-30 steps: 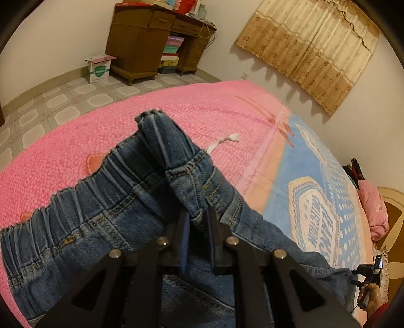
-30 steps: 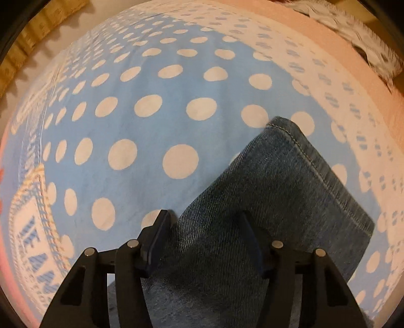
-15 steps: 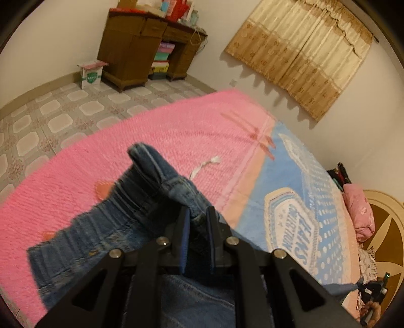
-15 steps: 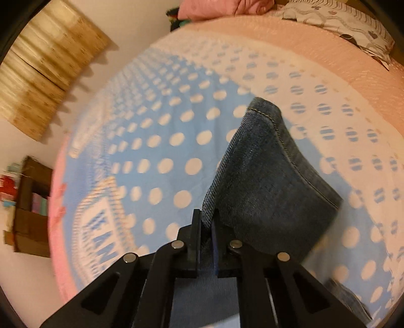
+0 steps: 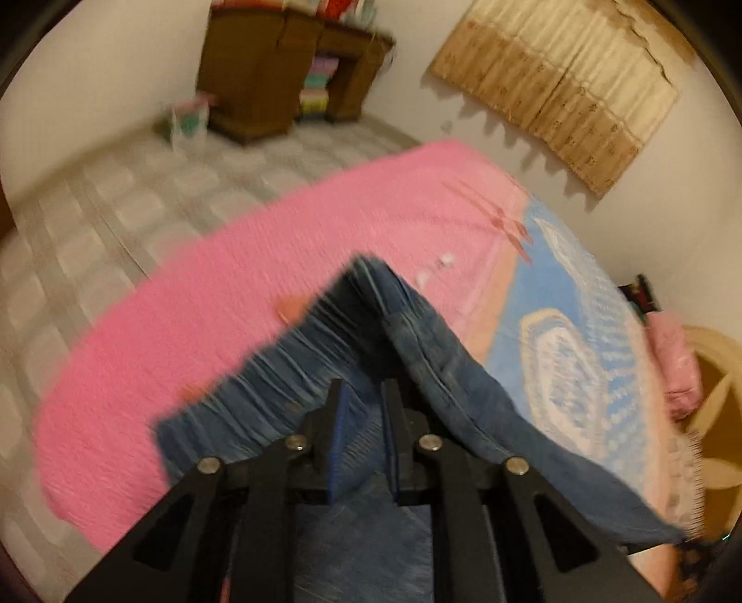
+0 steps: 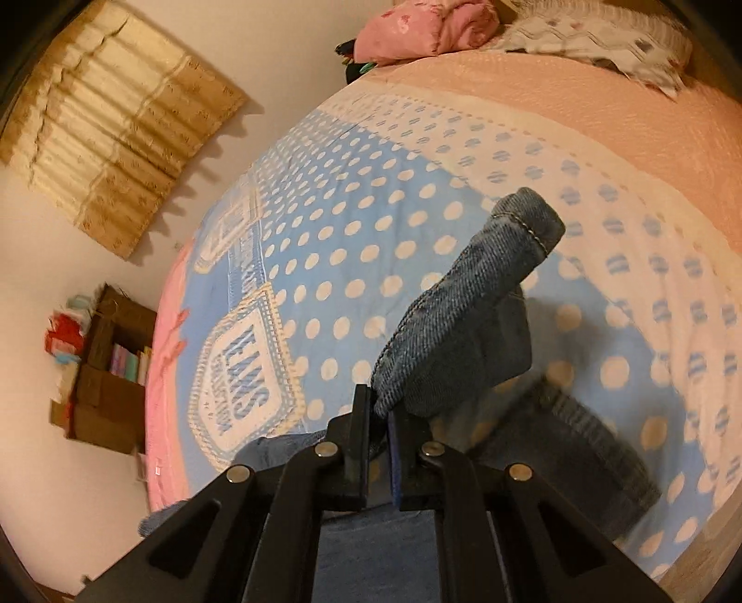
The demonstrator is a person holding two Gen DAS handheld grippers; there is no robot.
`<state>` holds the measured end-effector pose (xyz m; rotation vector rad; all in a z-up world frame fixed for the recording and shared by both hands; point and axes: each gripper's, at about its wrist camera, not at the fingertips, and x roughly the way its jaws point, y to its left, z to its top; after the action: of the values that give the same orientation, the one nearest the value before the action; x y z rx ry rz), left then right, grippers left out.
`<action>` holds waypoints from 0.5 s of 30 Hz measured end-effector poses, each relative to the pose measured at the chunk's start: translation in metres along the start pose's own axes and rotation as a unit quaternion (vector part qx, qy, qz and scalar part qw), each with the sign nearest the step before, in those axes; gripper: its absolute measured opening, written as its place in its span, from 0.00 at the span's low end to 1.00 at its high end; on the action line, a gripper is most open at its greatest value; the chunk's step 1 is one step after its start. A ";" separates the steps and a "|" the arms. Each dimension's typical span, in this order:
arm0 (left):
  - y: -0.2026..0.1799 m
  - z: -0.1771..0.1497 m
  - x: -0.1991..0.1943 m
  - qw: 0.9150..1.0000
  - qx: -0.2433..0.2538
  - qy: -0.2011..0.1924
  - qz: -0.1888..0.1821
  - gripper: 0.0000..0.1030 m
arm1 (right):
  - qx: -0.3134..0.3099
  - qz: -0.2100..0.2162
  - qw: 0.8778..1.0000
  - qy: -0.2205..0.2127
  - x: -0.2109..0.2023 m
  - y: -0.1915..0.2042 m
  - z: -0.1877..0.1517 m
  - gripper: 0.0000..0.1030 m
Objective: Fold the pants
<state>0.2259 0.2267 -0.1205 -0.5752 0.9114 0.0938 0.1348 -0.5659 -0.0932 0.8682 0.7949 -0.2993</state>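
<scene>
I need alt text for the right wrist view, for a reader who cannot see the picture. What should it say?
The right tongs are shut on the hem end of a blue denim pants leg, which is lifted above a bed cover of blue with white dots. A pink bundle lies at the far end of the bed, and a beige curtain hangs on the wall.

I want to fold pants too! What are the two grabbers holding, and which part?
Both hold the jeans. The left gripper pinches the stretchy waistband end; its jaws have just been opening slightly. The right gripper pinches a leg near its hem.
</scene>
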 end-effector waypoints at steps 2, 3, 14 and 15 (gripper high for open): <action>0.000 0.002 0.016 0.999 -0.022 0.017 -0.028 0.35 | -0.002 0.010 1.000 -0.008 -0.010 0.000 -0.007 0.06; -0.003 0.004 0.027 0.999 -0.031 0.023 -0.038 0.41 | -0.009 0.012 1.000 -0.012 -0.016 0.000 -0.011 0.06; -0.021 0.015 0.126 0.992 -0.116 0.058 0.014 0.72 | -0.014 0.006 1.000 -0.013 -0.026 -0.015 -0.035 0.06; -0.019 0.014 0.127 0.991 -0.126 0.051 0.011 0.73 | -0.014 0.006 1.000 -0.012 -0.024 -0.017 -0.034 0.06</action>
<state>0.3206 0.1969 -0.2033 -0.8106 1.0125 0.2024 0.0927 -0.5522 -0.0981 0.8418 0.7699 -0.2864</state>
